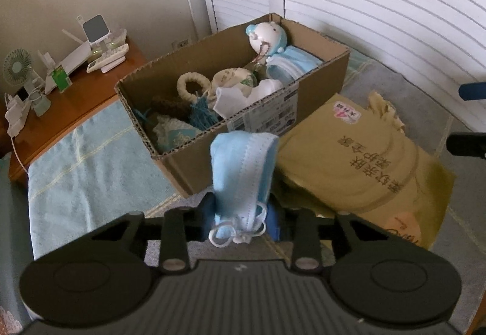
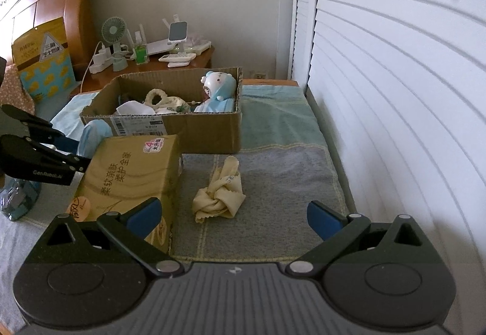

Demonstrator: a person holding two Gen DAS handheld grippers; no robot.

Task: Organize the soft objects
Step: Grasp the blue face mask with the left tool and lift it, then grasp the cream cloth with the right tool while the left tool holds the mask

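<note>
My left gripper point(image 1: 240, 215) is shut on a light blue face mask point(image 1: 243, 171) and holds it up just in front of the open cardboard box point(image 1: 322, 86). The box holds a blue and white plush toy point(image 1: 267, 37), a cream ring, white cloth and more masks. In the right wrist view the box point(image 2: 206, 128) stands on the bed, and the held mask point(image 2: 94, 134) shows at its left. My right gripper point(image 2: 235, 218) is open and empty, low over the bed. A knotted cream cloth point(image 2: 220, 194) lies on the grey blanket between its fingers, a little ahead.
A yellow-brown tissue pack point(image 2: 133, 174) lies in front of the box; it also shows in the left wrist view point(image 1: 364, 165). A wooden nightstand point(image 1: 85, 92) with a fan and chargers stands behind. White louvred doors point(image 2: 395, 92) run along the right side.
</note>
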